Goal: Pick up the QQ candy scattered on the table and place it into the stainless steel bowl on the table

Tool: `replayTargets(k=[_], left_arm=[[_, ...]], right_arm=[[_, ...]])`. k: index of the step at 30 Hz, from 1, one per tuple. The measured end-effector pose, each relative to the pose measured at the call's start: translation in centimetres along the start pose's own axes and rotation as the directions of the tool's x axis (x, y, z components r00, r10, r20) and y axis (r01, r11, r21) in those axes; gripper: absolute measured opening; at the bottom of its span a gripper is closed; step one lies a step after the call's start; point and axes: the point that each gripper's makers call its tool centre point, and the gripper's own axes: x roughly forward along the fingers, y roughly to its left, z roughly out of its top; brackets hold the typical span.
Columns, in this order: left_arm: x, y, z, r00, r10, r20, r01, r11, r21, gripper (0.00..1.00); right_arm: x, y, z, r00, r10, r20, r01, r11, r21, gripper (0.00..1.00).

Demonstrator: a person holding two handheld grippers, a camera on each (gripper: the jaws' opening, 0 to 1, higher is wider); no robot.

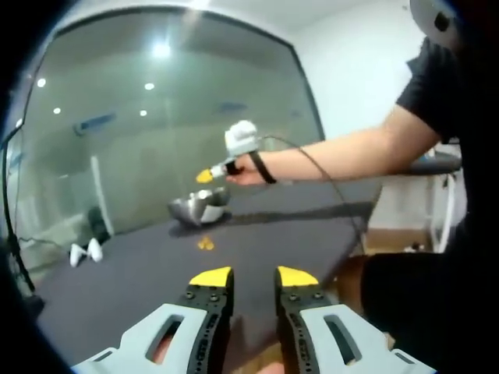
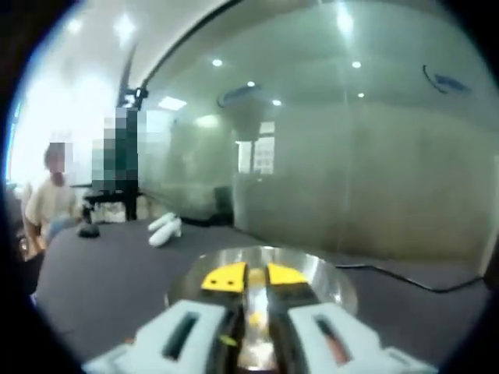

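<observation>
In the left gripper view the left tool (image 1: pixel 254 277) hangs low over the near part of the dark counter (image 1: pixel 140 273), its yellow-tipped jaws parted by a moderate gap with nothing between them. Beyond it, on the way to the stainless steel bowl (image 1: pixel 199 207), one small yellow QQ candy (image 1: pixel 205 244) lies on the counter just in front of the bowl. Above the bowl's far rim the right tool (image 1: pixel 205 176) reaches in — a person's hand (image 1: pixel 248 170) grips its white body.

In the right gripper view the right tool (image 2: pixel 251 276) sits directly over the stainless steel bowl (image 2: pixel 331 282), jaws drawn narrow with only a thin slit between the yellow tips; whether anything is pinched there cannot be told. Small yellow pieces show inside the bowl, below the jaws. Past the bowl, two white objects (image 2: pixel 164 229) lie on the counter (image 2: pixel 101 273), and further off a seated person (image 2: pixel 48 204) is at its far edge — a glass wall (image 2: pixel 351 171) behind.
</observation>
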Motion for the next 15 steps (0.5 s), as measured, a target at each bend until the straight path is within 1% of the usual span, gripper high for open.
replayTargets(k=[2, 6, 10, 12, 15], left_arm=[[0.0, 0.1, 0.0, 1.0, 0.004, 0.001, -0.004, 1.0, -0.001, 0.23], [-0.1, 0.1, 0.2, 1.0, 0.006, 0.003, -0.006, 1.0, 0.002, 0.23], [0.0, -0.1, 0.0, 1.0, 0.004, -0.004, -0.004, 1.0, 0.001, 0.23], [0.2, -0.3, -0.1, 1.0, -0.002, -0.008, 0.002, 1.0, 0.002, 0.23], [0.3, -0.5, -0.1, 1.0, -0.008, -0.01, 0.009, 1.0, 0.007, 0.23]], right_arm=[[0.0, -0.3, -0.2, 1.0, -0.004, -0.006, 0.004, 1.0, 0.018, 0.09], [-0.3, -0.5, -0.3, 1.0, -0.001, -0.026, 0.002, 1.0, 0.029, 0.11], [-0.7, -0.4, 0.3, 1.0, 0.014, 0.001, -0.015, 0.999, 0.04, 0.17], [-0.8, -0.4, 0.5, 0.999, 0.029, 0.017, -0.029, 0.998, 0.049, 0.16], [-1.1, 0.1, 0.5, 0.999, 0.045, 0.008, -0.045, 0.998, 0.037, 0.16]])
